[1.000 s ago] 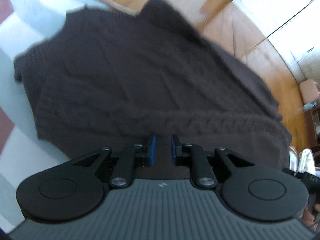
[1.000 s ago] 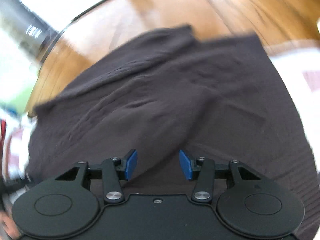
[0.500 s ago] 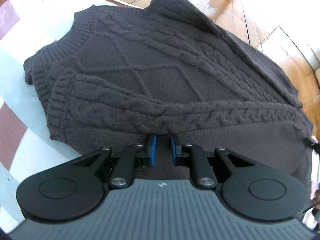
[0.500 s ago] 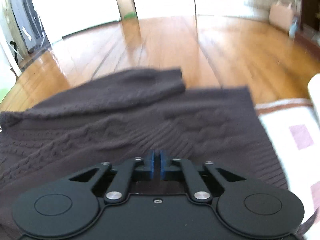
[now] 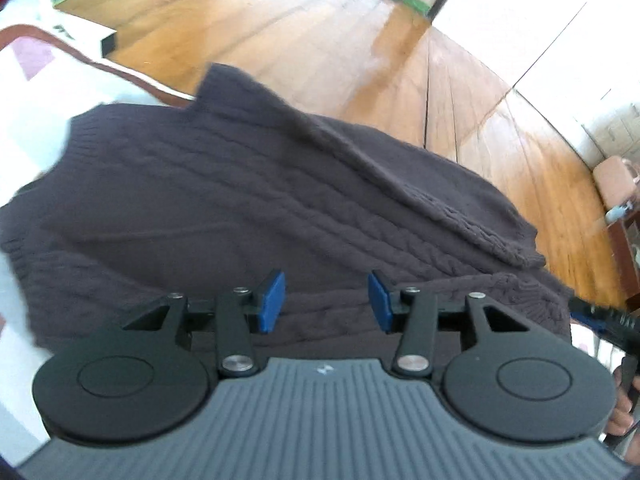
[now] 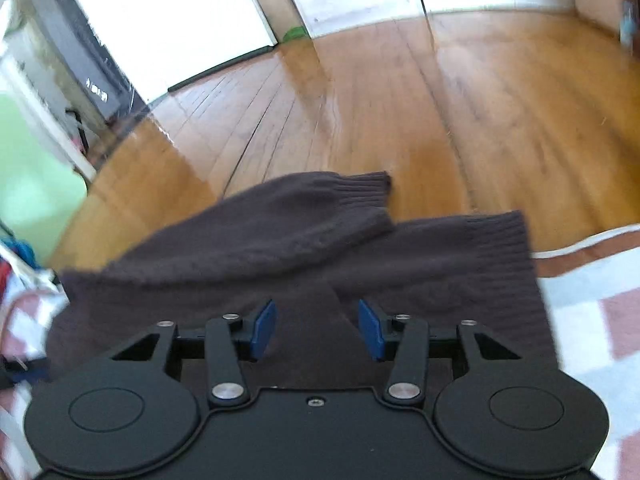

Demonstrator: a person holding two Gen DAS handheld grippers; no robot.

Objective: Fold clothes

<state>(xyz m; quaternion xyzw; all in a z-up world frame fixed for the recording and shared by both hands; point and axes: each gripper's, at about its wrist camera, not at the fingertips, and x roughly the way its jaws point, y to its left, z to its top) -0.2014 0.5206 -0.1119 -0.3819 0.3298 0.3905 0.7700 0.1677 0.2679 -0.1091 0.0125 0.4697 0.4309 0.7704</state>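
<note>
A dark brown cable-knit sweater (image 5: 224, 216) lies folded on a pale patchwork blanket (image 5: 28, 92), with one sleeve laid diagonally across its top. My left gripper (image 5: 326, 300) stands open just above the sweater's near edge, nothing between its blue pads. In the right wrist view the same sweater (image 6: 432, 268) shows a ribbed cuff (image 6: 356, 194) reaching out over the wooden floor. My right gripper (image 6: 316, 330) is open too, hovering over the near part of the knit and holding nothing.
Wooden floor (image 6: 400, 112) stretches beyond the blanket's brown border (image 6: 592, 244). A cardboard box (image 6: 280, 8) stands by the far wall, and a green panel (image 6: 32, 184) is at the left. The other gripper and a hand (image 5: 612, 360) show at the left view's right edge.
Both grippers were shut on the sweater's near edge half a second ago and have opened and let it go. Both views have tilted up, showing more floor.
</note>
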